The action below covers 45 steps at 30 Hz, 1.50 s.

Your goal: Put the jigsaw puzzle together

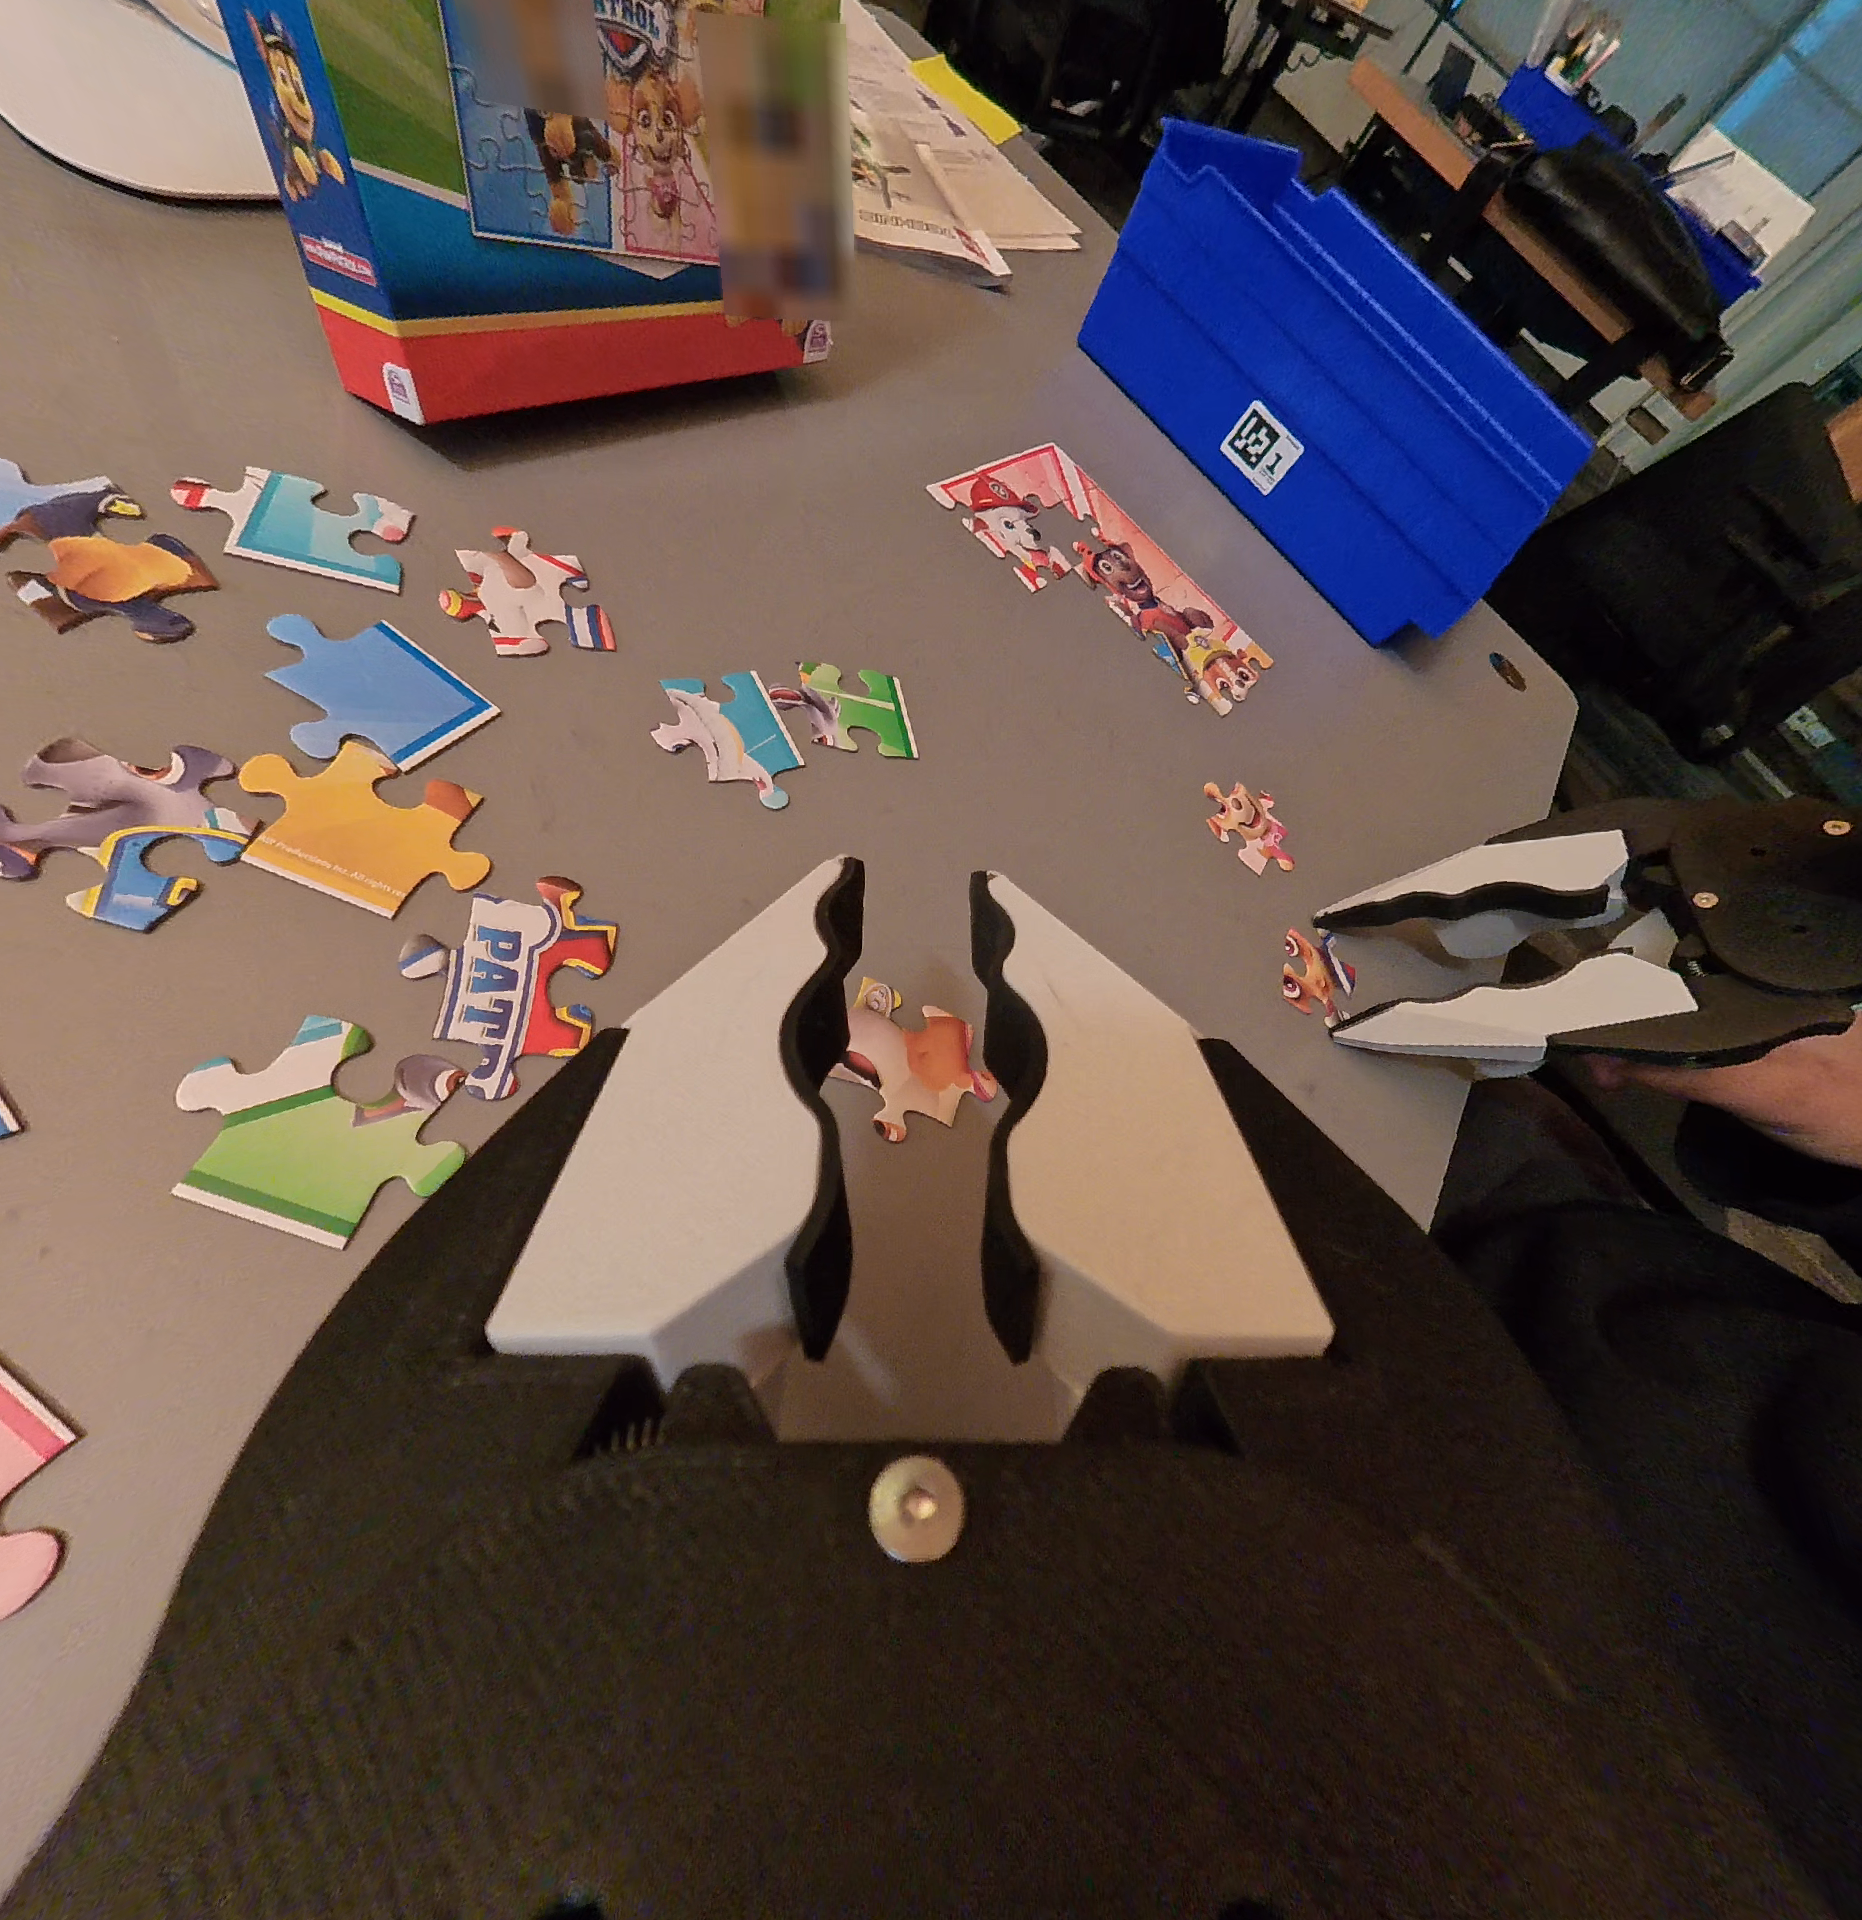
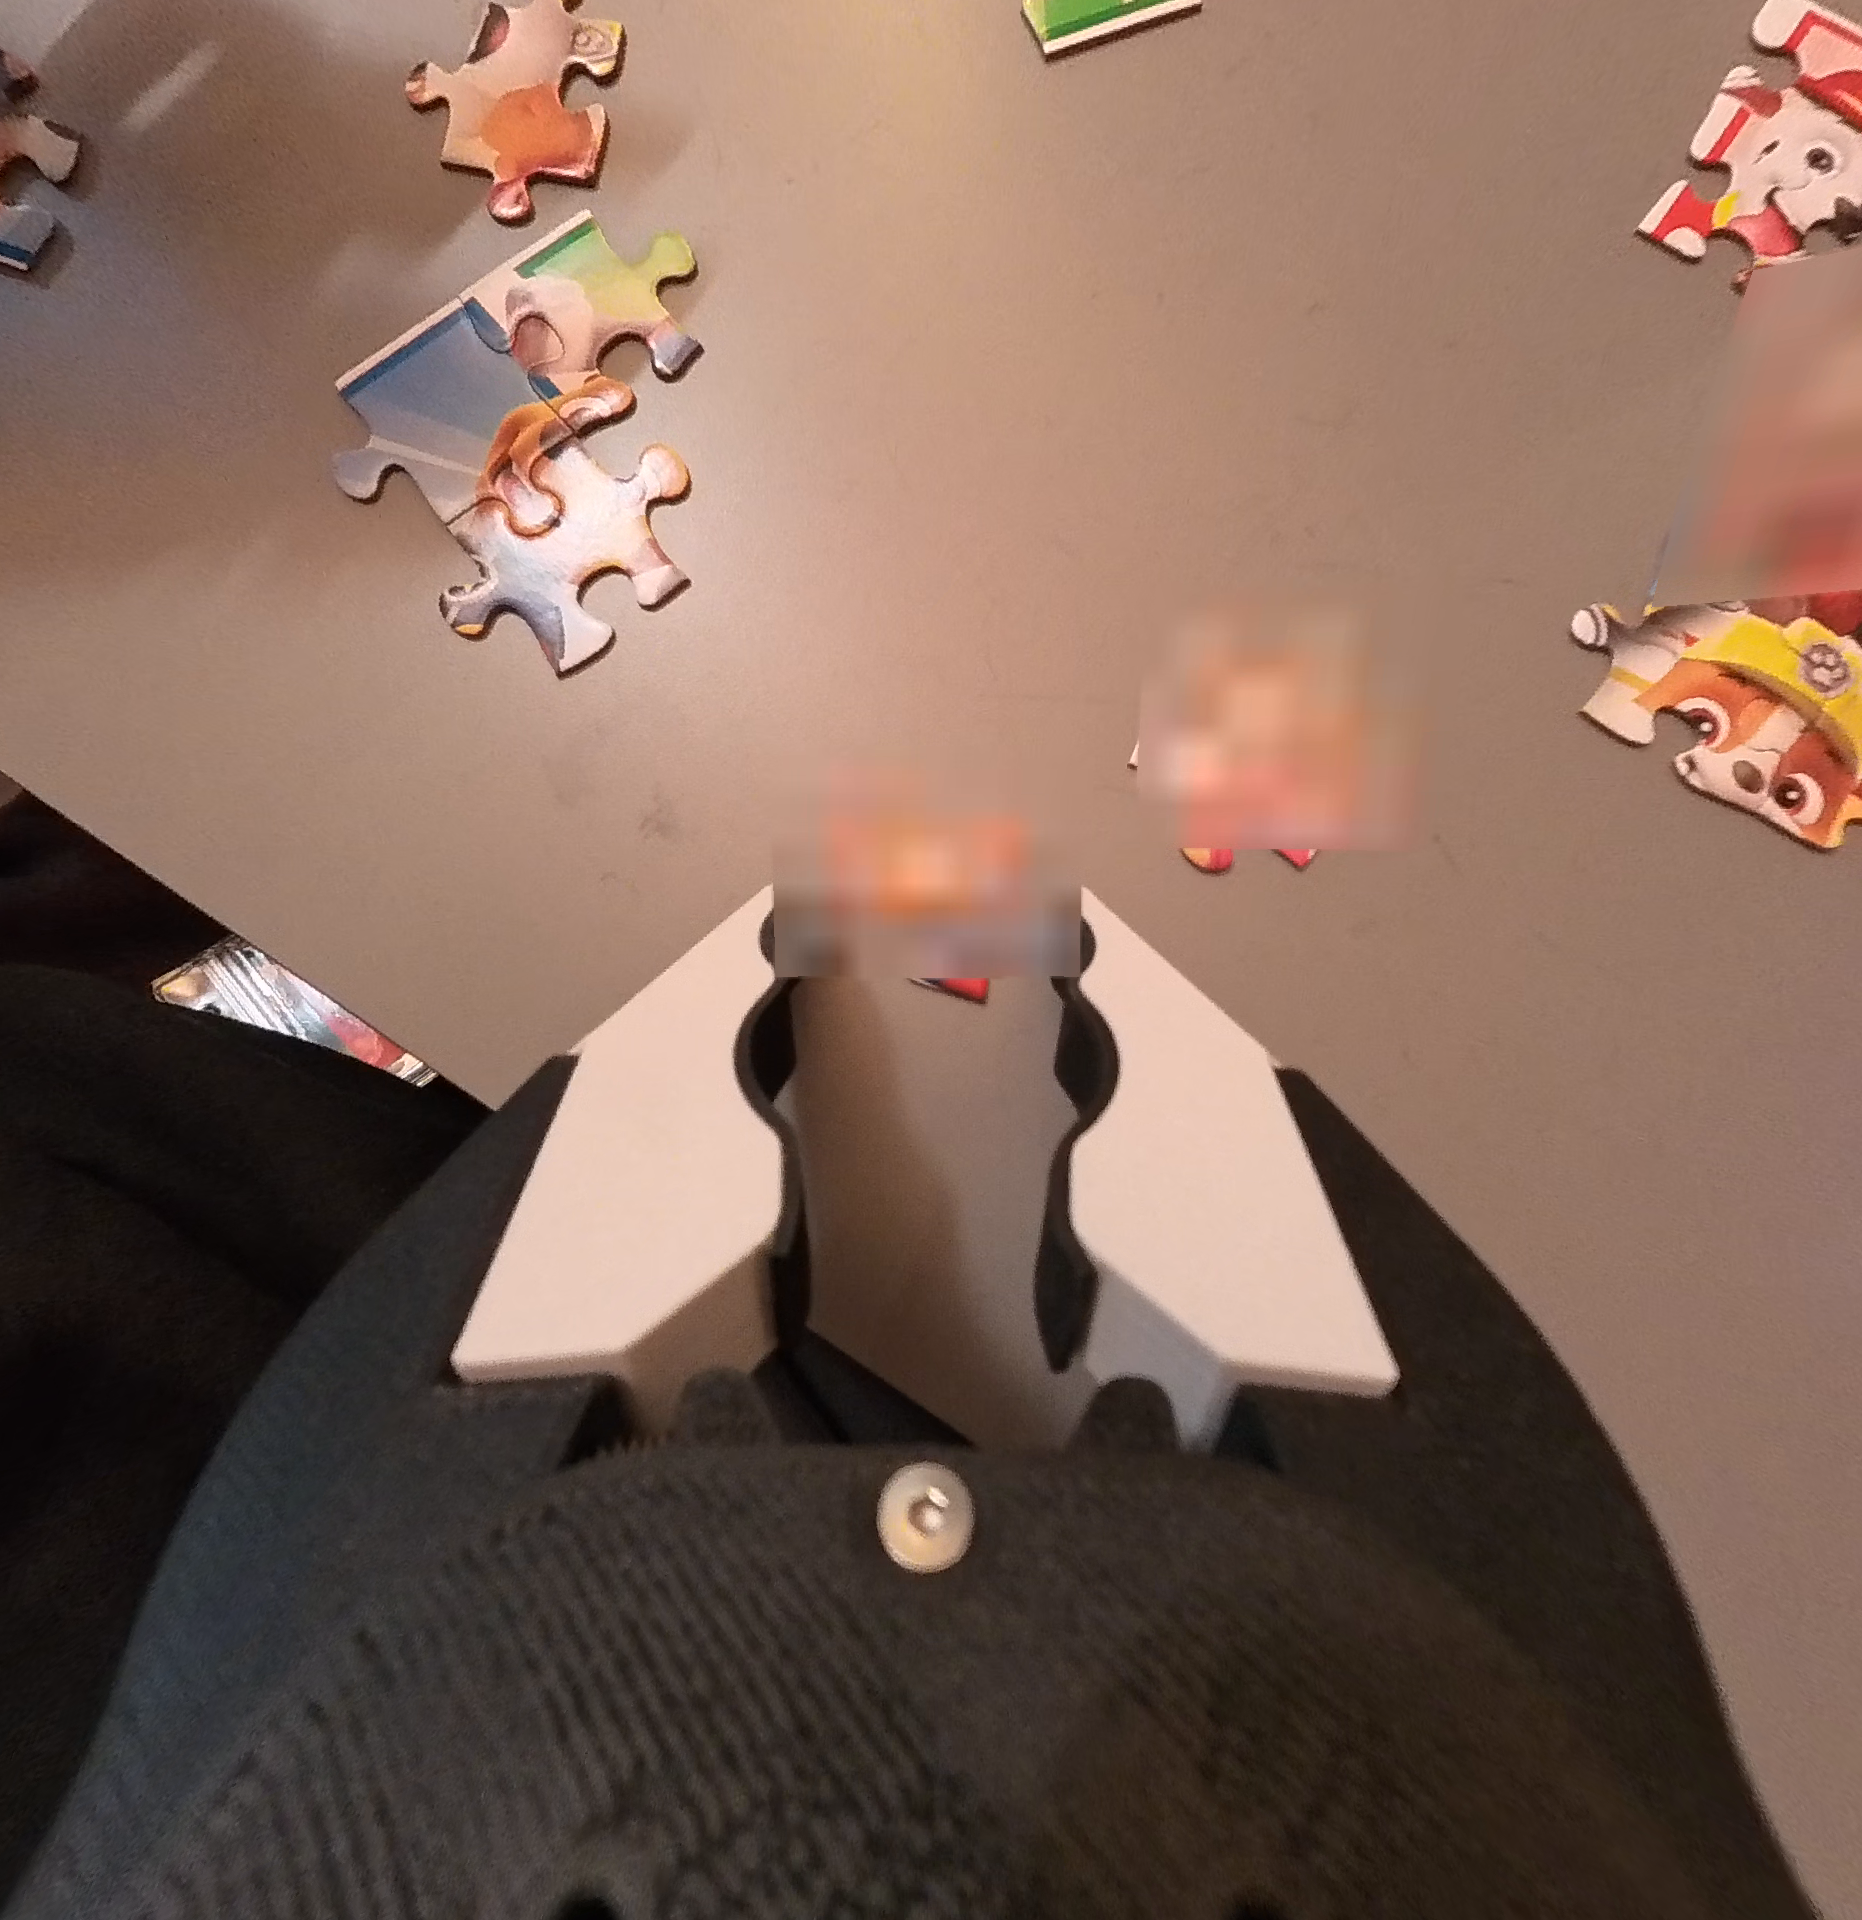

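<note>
In the left wrist view my left gripper (image 1: 914,873) hovers over the grey table (image 1: 1010,436) with its jaws a little apart and nothing pressed between the pads. An orange and white puzzle piece (image 1: 911,1060) lies flat on the table below the gap; it also shows in the right wrist view (image 2: 522,104). My right gripper (image 2: 927,925) is low at the table's right edge, and it also shows in the left wrist view (image 1: 1327,975). Its fingertips close on the two edges of a small brown puppy-face piece (image 1: 1311,971). In its own view a mosaic patch hides most of that piece (image 2: 958,985).
A puzzle box (image 1: 553,208) stands at the back, with papers (image 1: 948,177) and a blue bin (image 1: 1322,364) to its right. A joined strip of pieces (image 1: 1103,571) lies by the bin. A pink piece (image 1: 1249,826) and several loose pieces (image 1: 366,821) lie around. The grippers' ends are close to 25 cm from one another.
</note>
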Each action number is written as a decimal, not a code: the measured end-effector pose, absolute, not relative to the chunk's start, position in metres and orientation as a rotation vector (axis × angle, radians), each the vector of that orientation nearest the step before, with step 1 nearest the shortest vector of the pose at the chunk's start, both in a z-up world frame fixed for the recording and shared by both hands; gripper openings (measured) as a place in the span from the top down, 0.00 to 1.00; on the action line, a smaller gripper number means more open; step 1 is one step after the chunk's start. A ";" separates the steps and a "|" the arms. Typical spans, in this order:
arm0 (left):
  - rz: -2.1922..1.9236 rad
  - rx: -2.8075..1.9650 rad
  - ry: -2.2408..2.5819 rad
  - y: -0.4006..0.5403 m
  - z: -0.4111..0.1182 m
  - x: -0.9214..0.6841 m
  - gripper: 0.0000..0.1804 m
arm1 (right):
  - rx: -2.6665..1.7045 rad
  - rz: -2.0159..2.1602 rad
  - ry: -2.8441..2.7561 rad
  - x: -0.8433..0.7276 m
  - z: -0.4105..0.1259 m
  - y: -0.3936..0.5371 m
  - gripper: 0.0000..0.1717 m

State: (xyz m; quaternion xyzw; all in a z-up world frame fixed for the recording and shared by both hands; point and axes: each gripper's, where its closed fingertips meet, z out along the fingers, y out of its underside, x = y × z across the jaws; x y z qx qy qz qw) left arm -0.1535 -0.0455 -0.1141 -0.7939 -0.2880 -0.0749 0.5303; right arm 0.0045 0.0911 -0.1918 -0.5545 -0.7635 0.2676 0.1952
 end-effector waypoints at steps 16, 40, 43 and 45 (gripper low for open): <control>-0.182 -1.897 -0.689 -0.045 -0.116 -0.154 0.90 | -1.576 0.734 -2.133 0.005 -0.192 0.095 0.77; -0.379 -1.976 -0.433 0.036 -0.114 -0.077 0.90 | -1.507 0.500 -2.133 0.016 -0.188 0.162 0.77; -0.394 -2.016 -0.390 0.049 -0.120 -0.062 0.90 | -1.519 0.601 -2.135 0.013 -0.182 0.150 0.76; -0.393 -2.032 -0.380 0.054 -0.124 -0.058 0.90 | -1.535 0.697 -2.134 0.009 -0.177 0.138 0.77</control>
